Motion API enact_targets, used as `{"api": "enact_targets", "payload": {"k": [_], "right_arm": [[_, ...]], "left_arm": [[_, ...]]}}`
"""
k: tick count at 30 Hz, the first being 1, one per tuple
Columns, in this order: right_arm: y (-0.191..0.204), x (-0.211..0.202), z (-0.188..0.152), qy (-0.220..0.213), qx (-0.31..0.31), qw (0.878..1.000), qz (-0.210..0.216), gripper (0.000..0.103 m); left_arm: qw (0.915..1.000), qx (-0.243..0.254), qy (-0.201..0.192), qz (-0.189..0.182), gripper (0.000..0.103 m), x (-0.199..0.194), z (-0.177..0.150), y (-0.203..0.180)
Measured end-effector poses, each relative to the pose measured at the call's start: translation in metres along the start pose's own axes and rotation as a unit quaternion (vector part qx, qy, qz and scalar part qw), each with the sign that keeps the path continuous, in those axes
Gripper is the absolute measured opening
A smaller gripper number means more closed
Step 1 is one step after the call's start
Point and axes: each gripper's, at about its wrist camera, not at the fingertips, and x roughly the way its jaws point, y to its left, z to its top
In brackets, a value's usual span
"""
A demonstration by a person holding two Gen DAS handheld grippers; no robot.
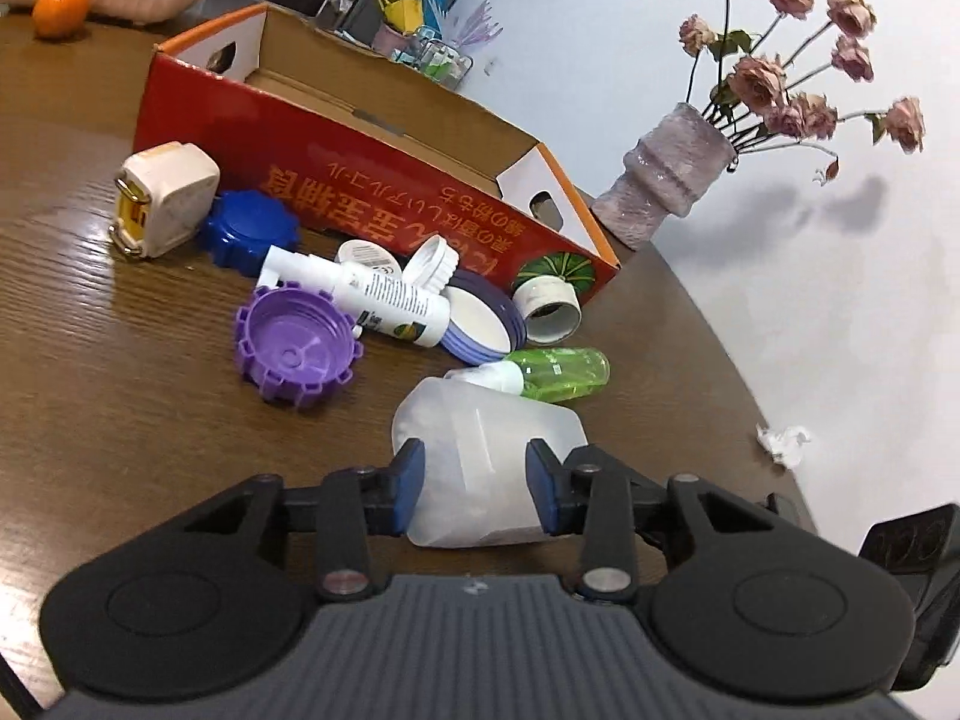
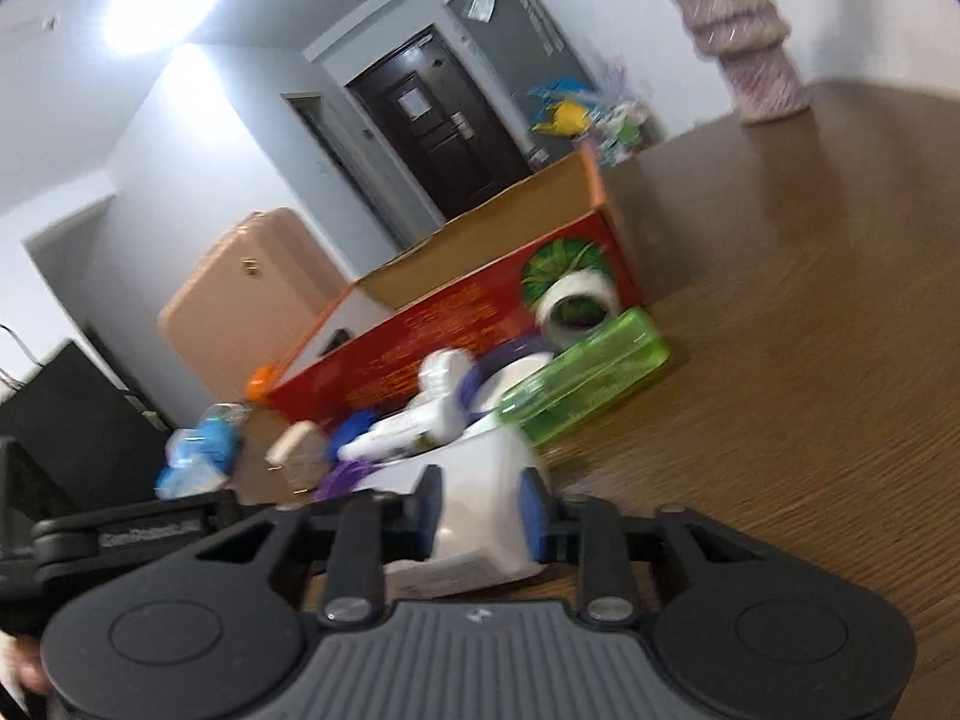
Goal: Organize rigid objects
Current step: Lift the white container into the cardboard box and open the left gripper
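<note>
A translucent white plastic container lies on the wooden table. My left gripper is shut on it, a blue pad on each side. In the blurred right wrist view, my right gripper is shut on the same white container. Beyond it lie a green bottle, a white tube, a purple cap, a blue cap, a round lidded tin, a tape roll and a white plug adapter. An open red cardboard box stands behind them.
A vase of dried roses stands at the box's right end. An orange sits at the far left. A crumpled tissue lies near the table's right edge. A beige suitcase and a dark door stand beyond the table.
</note>
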Motion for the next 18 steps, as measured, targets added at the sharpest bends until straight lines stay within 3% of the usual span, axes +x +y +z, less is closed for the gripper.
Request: {"api": "enact_targets", "payload": {"k": [4,11,15,18], "right_arm": [[0.005,-0.017,-0.012,0.018,0.005,1.000,0.014,0.023],[0.020,-0.057,-0.029,-0.002,0.004,0.999,0.036,0.021],[0.034,-0.063,-0.016,-0.020,-0.013,0.999,0.039,0.021],[0.044,-0.053,0.011,-0.033,-0.031,0.998,0.040,0.021]], "left_arm": [[1.0000,0.006,-0.003,0.005,0.036,-0.021,-0.014,-0.004],[0.9989,0.028,-0.037,-0.006,0.036,-0.064,-0.033,-0.020],[0.9976,0.040,-0.057,-0.009,0.036,-0.072,-0.018,-0.027],[0.9955,0.059,-0.074,-0.007,0.036,-0.069,0.013,-0.035]]}}
